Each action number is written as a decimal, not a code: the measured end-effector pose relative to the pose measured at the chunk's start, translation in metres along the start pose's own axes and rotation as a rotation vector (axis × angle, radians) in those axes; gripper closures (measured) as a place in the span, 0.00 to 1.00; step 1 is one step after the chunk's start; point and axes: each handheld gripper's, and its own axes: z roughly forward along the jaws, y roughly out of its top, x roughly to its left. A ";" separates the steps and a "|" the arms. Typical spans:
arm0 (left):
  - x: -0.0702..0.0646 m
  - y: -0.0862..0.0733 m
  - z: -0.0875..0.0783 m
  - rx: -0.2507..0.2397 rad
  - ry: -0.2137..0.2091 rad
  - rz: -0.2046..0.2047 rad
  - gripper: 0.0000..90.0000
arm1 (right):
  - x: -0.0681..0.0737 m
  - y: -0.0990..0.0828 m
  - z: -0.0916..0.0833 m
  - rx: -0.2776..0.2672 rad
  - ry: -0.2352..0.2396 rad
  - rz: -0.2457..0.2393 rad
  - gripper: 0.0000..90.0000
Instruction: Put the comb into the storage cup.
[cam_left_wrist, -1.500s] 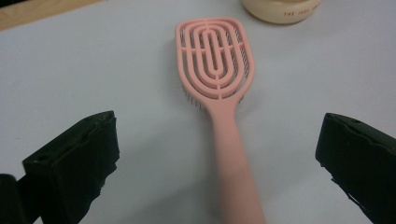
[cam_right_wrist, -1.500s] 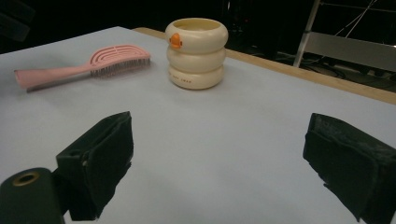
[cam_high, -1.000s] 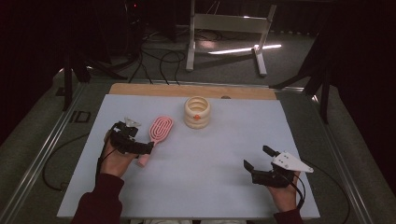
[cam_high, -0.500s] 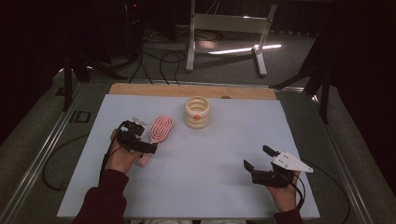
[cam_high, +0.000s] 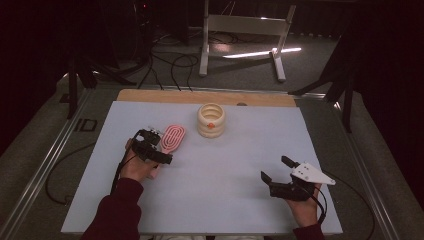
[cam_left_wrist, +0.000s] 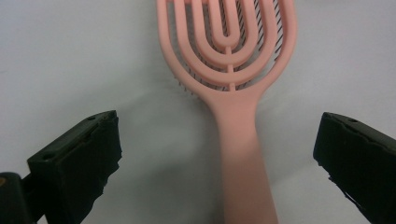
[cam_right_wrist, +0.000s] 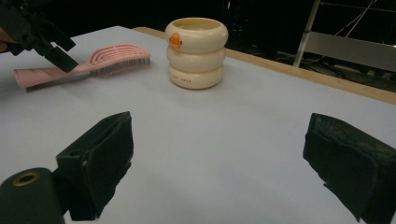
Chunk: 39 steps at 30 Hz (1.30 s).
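A pink hairbrush (cam_high: 173, 137) lies on the white table sheet (cam_high: 240, 160), its head pointing away from me. My left gripper (cam_high: 160, 148) hovers over the brush handle. In the left gripper view the handle (cam_left_wrist: 238, 154) runs up between the two wide-apart jaws of the left gripper (cam_left_wrist: 217, 137), touching neither. A cream ringed cup (cam_high: 211, 120) with an orange spot stands behind the brush. My right gripper (cam_high: 275, 169) rests open near the front right with nothing in it. The right gripper view shows its own jaws (cam_right_wrist: 219, 144) spread, the cup (cam_right_wrist: 196, 53), the brush (cam_right_wrist: 114, 58) and the left gripper (cam_right_wrist: 44, 39).
A wooden strip (cam_high: 210, 97) borders the sheet's far edge. Beyond it, a metal stand (cam_high: 240, 30) and cables lie on the dark floor. Metal rails run along both table sides.
My left gripper has shifted right, from beside the brush handle to over it. The brush, cup and right gripper have stayed put.
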 end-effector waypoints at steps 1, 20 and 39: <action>0.000 0.000 0.001 0.006 0.000 0.002 0.02 | 0.000 0.000 0.000 0.000 0.000 0.000 0.09; -0.001 0.003 0.020 0.074 -0.001 -0.019 0.10 | 0.000 0.000 0.000 0.001 0.000 -0.001 0.09; -0.008 0.014 0.020 0.125 -0.023 -0.046 0.66 | 0.000 -0.001 0.001 0.006 0.000 0.000 0.09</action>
